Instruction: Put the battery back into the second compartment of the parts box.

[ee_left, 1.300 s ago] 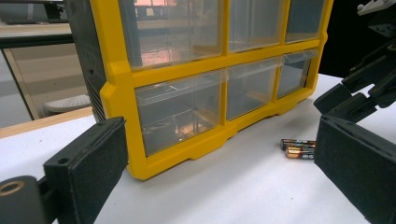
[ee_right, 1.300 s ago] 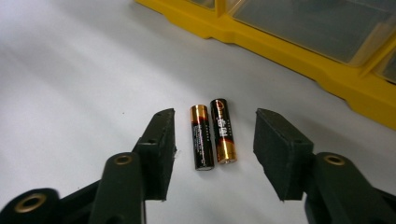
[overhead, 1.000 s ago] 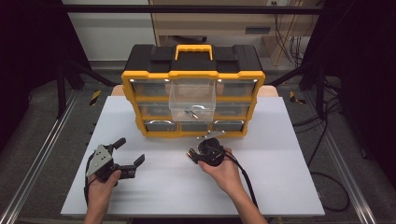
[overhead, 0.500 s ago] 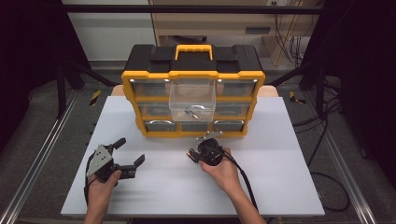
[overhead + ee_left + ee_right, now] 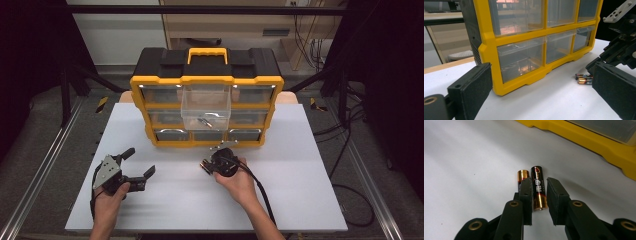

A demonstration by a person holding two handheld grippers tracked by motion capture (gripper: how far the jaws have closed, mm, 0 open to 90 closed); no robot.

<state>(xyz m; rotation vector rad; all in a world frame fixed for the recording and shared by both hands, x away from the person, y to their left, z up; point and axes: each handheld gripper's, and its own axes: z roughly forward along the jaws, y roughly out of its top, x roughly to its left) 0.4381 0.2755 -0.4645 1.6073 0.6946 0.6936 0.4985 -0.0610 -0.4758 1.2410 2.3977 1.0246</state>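
- Battery, black and gold [image 5: 538,188]: lay flat on the white tabletop [image 5: 300,165] in front of the organizer, lengthwise between the right gripper's jaws; left jaw against its side, a sliver of gap at the right jaw.
- Second battery, gold-capped [image 5: 522,177]: lay just beside the first, touching or nearly so, outside the left jaw and partly hidden behind it.
- Both batteries also seen as a pair on the tabletop in the left gripper view [image 5: 583,78].
- Right gripper [image 5: 539,202]: lowered over the black and gold battery, jaws narrowed around it and just been closing; full pinch not confirmed, battery not lifted.
- Step judged in hand: closing on a single battery for pickup.
- Next move judged to call for: finishing the squeeze without catching the neighbouring battery, then a straight lift; risk of the round cell rolling away.
- Left gripper [image 5: 136,166]: rested at the left of the tabletop, jaws spread wide, nothing between them.
- Yellow and black parts organizer [image 5: 206,100]: stood at the tabletop's far side, clear middle drawer [image 5: 206,106] pulled out; likely destination, judged only.
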